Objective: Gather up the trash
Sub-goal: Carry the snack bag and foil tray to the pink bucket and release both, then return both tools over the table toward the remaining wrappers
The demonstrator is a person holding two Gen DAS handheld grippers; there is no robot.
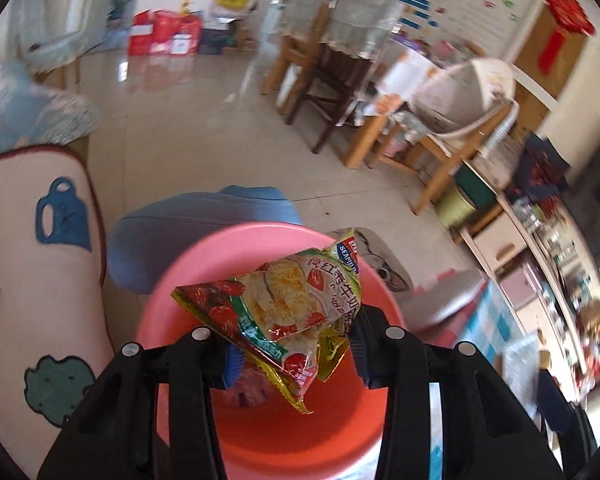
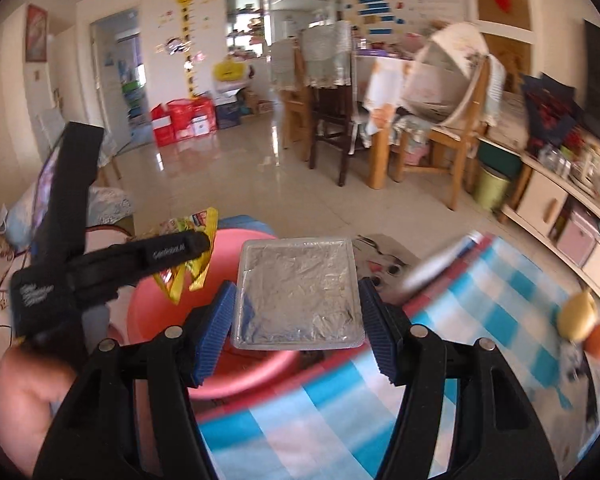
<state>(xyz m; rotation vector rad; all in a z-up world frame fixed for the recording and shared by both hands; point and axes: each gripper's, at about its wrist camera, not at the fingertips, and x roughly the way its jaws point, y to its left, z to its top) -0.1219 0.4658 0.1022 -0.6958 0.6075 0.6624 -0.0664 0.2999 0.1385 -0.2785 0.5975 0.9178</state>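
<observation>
1 wrapper (image 1: 284, 312), 1 tray (image 2: 298, 292), 1 bin (image 1: 260, 420)

Left gripper (image 1: 294, 354) jaws clamp snack wrapper (image 1: 288, 312) over pink basin (image 1: 204, 264).

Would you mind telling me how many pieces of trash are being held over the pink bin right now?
2: a snack wrapper in the left hand-held gripper, and a foil-topped tray in the right hand-held gripper. Something pinkish lies in the pink bin, unclear what.
</observation>
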